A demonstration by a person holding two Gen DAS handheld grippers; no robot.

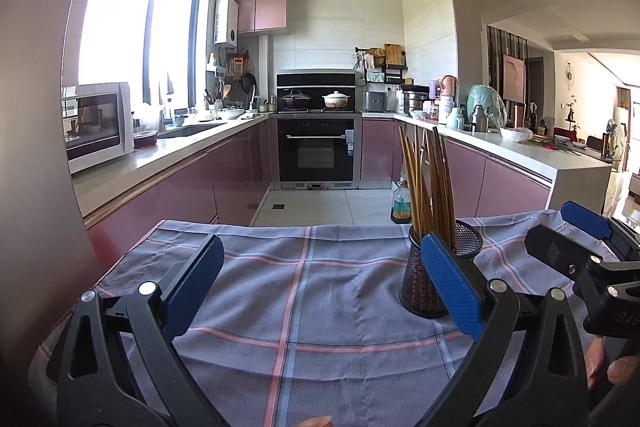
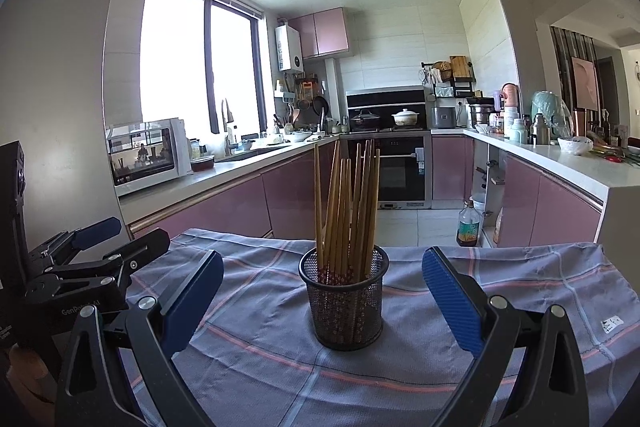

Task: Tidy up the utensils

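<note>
Risk first, taking the mesh holder (image 2: 344, 301) as the landmark. Left of the holder, the left gripper (image 1: 320, 283) hangs over bare plaid cloth (image 1: 280, 287) with its jaws spread wide and nothing between them. Its right finger (image 1: 450, 283) overlaps the holder in the left wrist view, so whether it touches the mesh or just sits in front, cannot tell. If it is close, a careless sweep could clip the holder and tip it.

At the holder itself: chopsticks (image 2: 346, 211) stand bundled inside, leaning fanned at different angles, tips up. Top-heavy by the look of it; a knock on the sticks would likely topple the lot or scatter them over the cloth. The cloth looks loose and wrinkled, so dragging a finger on it could pull the holder along.

Around the holder in the right wrist view, the right gripper (image 2: 322, 289) has jaws wide apart, one finger on each side, holding nothing, not touching. Closing from here may squeeze the thin mesh rather than grab it firmly, or catch a leaning stick.

Hard to make out: the lower ends of the chopsticks behind the mesh, only a reddish pattern shows. Exact stick count unclear, they overlap. No loose utensils visible on the cloth, so what remains to sort cannot be told. Near edge of the cloth is cut off behind the gripper bodies. Right of the holder, a small label (image 2: 612, 325) on the cloth is unreadable.
</note>
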